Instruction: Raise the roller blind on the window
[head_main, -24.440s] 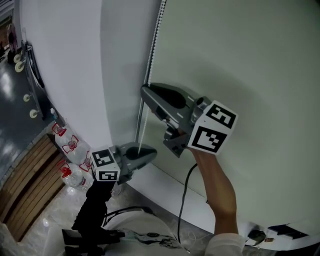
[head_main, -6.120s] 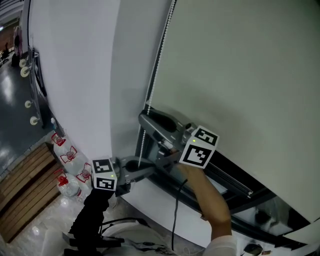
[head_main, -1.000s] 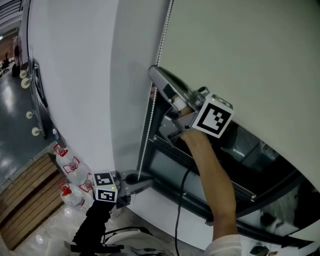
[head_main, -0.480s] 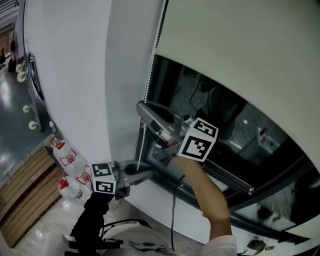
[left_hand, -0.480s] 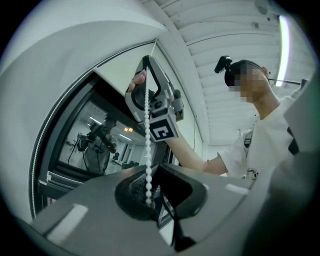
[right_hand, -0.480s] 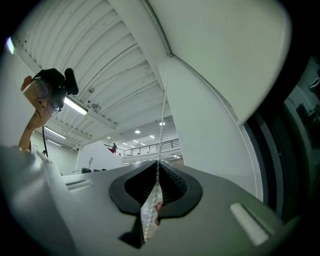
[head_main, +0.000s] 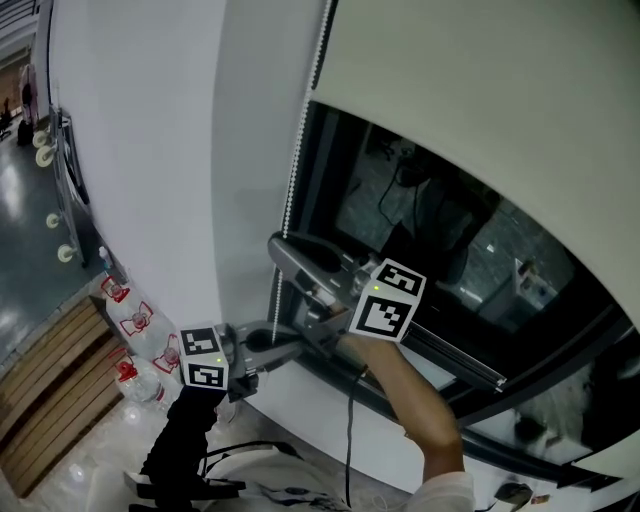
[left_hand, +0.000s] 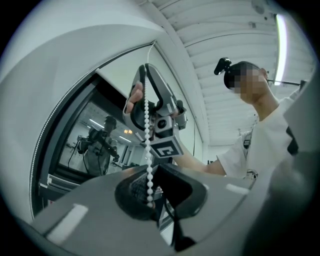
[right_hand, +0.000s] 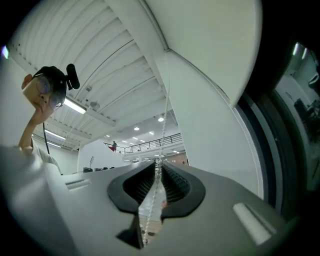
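Chain (head_main: 298, 170) runs near-vertical down the window's left edge, through both grippers. My right gripper (head_main: 279, 248) sits on it just above my left gripper (head_main: 295, 347), with the blind (head_main: 480, 110) hem high and to the right. My right jaws have just been easing apart and are narrow, with the chain between the pads, apparently touching both. My left jaws pinch the chain lower down.

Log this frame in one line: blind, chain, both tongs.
blind: partly raised | window: lower part uncovered | left tongs: shut on chain, low end | right tongs: shut on chain higher up, just easing open
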